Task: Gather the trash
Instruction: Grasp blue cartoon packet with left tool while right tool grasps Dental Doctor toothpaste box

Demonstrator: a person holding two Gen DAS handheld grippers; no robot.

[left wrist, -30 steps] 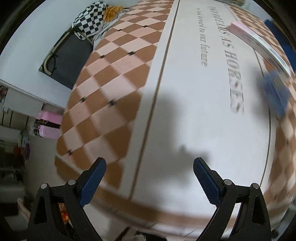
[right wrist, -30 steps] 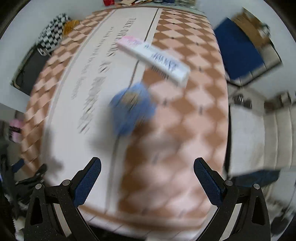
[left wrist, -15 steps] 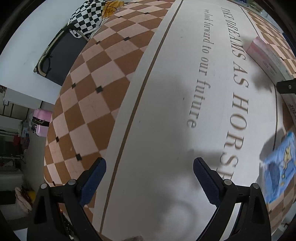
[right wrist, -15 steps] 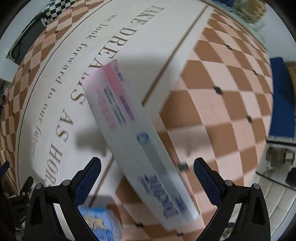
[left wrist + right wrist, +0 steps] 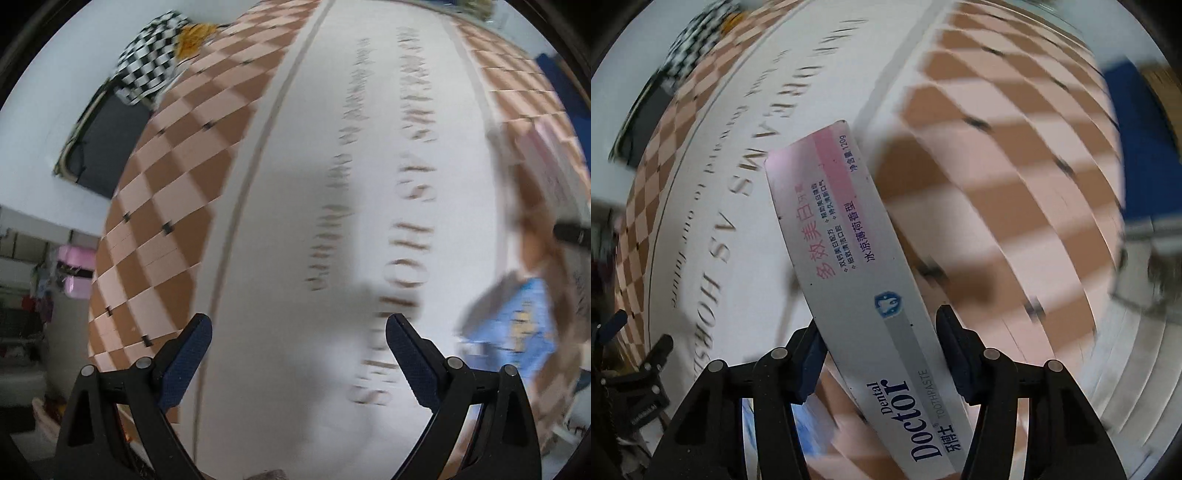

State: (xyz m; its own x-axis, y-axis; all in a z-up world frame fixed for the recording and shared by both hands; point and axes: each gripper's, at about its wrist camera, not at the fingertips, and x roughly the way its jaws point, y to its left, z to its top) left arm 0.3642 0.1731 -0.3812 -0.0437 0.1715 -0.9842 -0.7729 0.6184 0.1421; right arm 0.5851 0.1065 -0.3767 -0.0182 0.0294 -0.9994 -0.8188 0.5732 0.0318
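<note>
R gripper (image 5: 882, 347) clamps long white-pink cardboard toothpaste box (image 5: 849, 258) (pointing 11 o'clock); L gripper (image 5: 298, 354) wide open, holding nothing; crumpled blue wrapper (image 5: 517, 325) at its 3 o'clock.

Both blurred wrist views look down, apparently close, sharing the lettered tablecloth (image 5: 280, 229).

toothpaste box (image 5: 871, 280) near end cut off by frame; blue packet (image 5: 517, 325) motion-blurred, print unreadable.

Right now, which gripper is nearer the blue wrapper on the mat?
Left. The left gripper hovers open over the mat's white strip, with the blue wrapper just off to its right. The right gripper, shut on the toothpaste box, sits beyond it.
</note>
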